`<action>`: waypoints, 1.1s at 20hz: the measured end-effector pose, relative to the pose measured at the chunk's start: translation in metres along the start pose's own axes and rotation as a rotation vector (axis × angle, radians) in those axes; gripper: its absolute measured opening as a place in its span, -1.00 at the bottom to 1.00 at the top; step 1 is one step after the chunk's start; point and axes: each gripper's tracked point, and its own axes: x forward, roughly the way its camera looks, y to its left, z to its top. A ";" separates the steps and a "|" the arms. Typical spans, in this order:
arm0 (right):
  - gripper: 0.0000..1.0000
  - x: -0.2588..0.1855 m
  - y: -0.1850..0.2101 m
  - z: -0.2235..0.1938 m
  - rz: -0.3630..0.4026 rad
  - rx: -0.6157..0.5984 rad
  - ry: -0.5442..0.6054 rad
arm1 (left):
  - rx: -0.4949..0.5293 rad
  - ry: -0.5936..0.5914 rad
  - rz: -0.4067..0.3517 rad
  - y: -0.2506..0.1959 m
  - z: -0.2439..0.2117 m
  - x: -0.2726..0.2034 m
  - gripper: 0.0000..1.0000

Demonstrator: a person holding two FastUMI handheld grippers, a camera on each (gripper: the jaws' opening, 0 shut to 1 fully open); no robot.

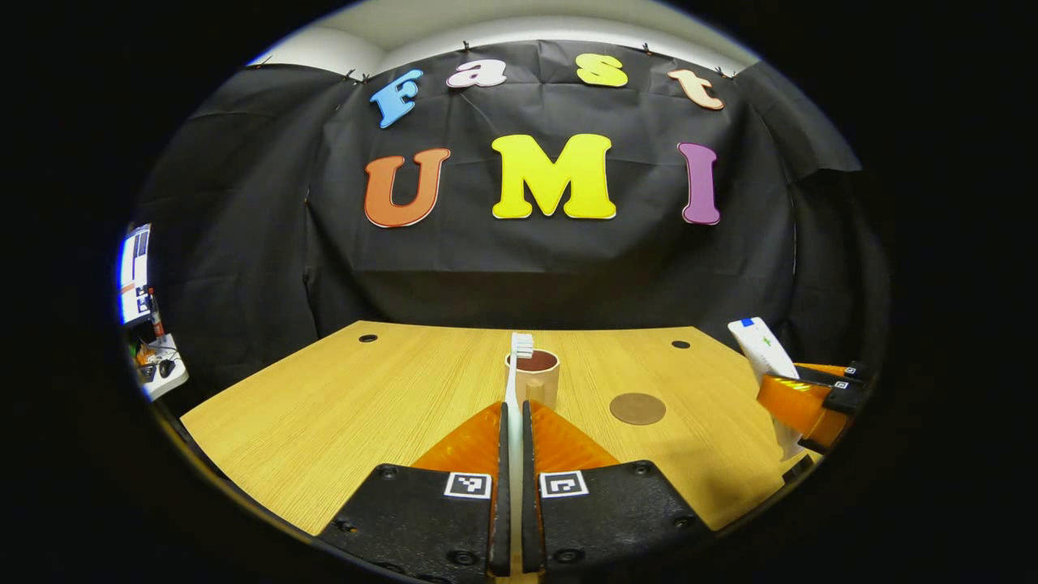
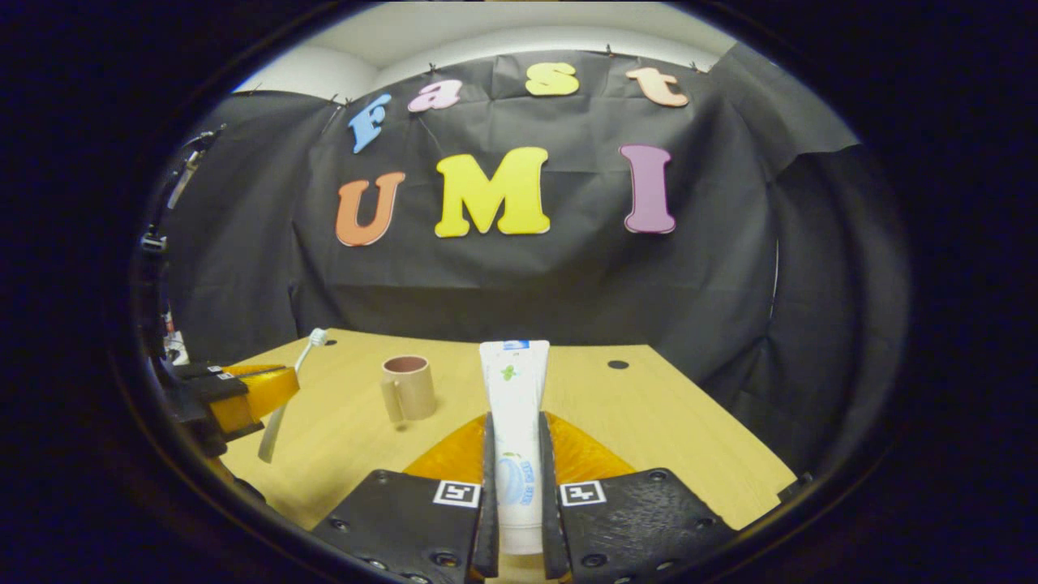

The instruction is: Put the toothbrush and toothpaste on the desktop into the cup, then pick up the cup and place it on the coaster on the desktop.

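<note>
Nearest in the left gripper view, my left gripper (image 1: 512,422) is clenched on the toothbrush (image 1: 516,365), bristles up, lined up with the cup (image 1: 534,377) just beyond, ready for dropping in, I judge; the coaster (image 1: 637,408) lies right of the cup. In the right gripper view, my right gripper (image 2: 514,454) grasps the toothpaste (image 2: 514,405) upright, cup far-left.

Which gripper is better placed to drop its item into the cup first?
Probably the left gripper: its toothbrush lines up with the cup straight ahead, while the right gripper, holding the toothpaste, sits off to the side.
</note>
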 end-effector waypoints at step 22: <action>-0.58 0.006 -0.011 -0.001 -0.033 -0.001 0.018 | -0.052 -0.001 -0.015 0.008 0.071 0.211 -0.81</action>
